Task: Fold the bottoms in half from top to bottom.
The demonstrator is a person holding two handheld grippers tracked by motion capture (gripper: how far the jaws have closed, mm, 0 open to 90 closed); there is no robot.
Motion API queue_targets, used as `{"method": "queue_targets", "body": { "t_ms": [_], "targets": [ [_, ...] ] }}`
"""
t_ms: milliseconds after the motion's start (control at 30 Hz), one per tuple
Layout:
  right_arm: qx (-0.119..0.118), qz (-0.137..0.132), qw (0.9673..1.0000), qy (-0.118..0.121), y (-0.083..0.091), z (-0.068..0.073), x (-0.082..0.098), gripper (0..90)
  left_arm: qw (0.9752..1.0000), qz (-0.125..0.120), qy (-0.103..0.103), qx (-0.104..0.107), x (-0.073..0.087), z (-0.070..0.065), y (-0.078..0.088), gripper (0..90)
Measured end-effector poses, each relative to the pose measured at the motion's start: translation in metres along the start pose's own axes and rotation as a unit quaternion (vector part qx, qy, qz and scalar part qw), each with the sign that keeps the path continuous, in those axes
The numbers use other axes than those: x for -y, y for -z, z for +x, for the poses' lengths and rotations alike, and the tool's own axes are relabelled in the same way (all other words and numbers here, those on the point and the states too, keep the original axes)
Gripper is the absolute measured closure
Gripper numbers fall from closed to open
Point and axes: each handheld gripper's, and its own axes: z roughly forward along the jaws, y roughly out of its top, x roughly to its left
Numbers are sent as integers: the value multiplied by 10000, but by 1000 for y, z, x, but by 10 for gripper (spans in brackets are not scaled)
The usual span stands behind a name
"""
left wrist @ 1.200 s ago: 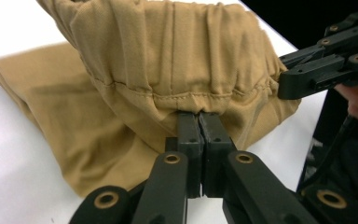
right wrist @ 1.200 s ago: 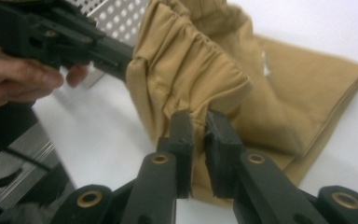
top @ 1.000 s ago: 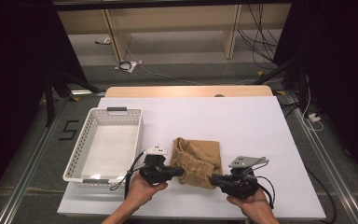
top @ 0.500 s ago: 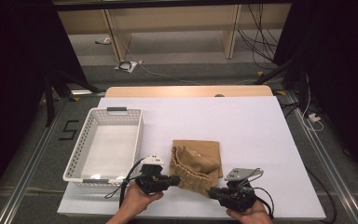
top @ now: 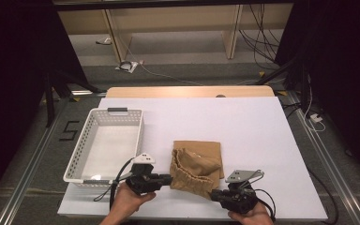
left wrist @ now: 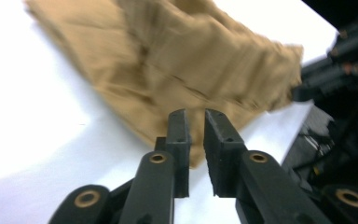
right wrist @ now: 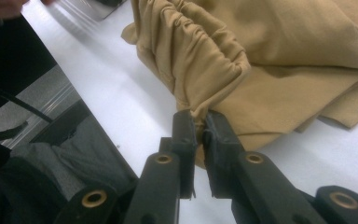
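Observation:
A tan cloth [top: 194,164] with a gathered elastic edge lies near the table's front edge, its far half flat and its near part bunched up. My right gripper [top: 213,193] is at its near right corner and is shut on the gathered hem [right wrist: 200,119]. My left gripper [top: 168,179] points at the cloth's left edge. Its jaws have just been opening and stand slightly apart [left wrist: 196,116] with nothing between them. The cloth [left wrist: 182,60] lies just beyond its tips. The right gripper [left wrist: 326,74] shows past the cloth in the left gripper view.
A white slatted basket [top: 139,136] stands at the left, just behind my left hand. The white table top [top: 253,126] stretches behind and to the right of the cloth. The front edge runs close under both hands.
Both hands have drawn back toward the near edge. The crumpled cloth has stretched out, and its far half now lies flat. The left gripper's tips now sit at the cloth's left edge.

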Motion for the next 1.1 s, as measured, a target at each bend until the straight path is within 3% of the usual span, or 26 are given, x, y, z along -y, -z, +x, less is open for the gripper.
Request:
{"method": "queue_targets", "body": {
  "t_ms": [67, 133, 333, 500, 633, 733, 800, 867, 1100],
  "targets": [
    [-6, 20, 10000, -7, 0, 0, 0, 836, 9999, -80, 45, -136, -1, 1, 2, 894],
    [-13, 29, 10000, -23, -1, -1, 0, 836, 9995, -144, 81, -287, -2, 2, 1, 896],
    [-44, 42, 10000, 37, -1, 1, 2, 835, 9983, -323, 163, -455, -9, 1, -10, 897],
    [-87, 102, 9999, 49, -2, 3, 4, 832, 9977, -271, 293, -552, -17, 9, -28, 897],
    [-165, 110, 9997, 133, -2, 6, 4, 829, 9977, -266, 419, -470, -20, 15, -38, 897],
    [-213, 148, 9995, 184, -2, 8, 5, 824, 9979, -317, 483, -297, -23, 17, -39, 897],
    [-214, 145, 9995, 200, -2, 8, 4, 811, 9981, -359, 446, -216, -25, 14, -38, 897],
    [-301, 144, 9993, 186, -1, 8, 4, 738, 9985, -393, 375, -122, -25, 10, -36, 897],
    [-420, -247, 9987, 143, 10, 6, 3, 700, 9992, -317, 141, 198, -20, -6, -32, 898]
  ]
}}
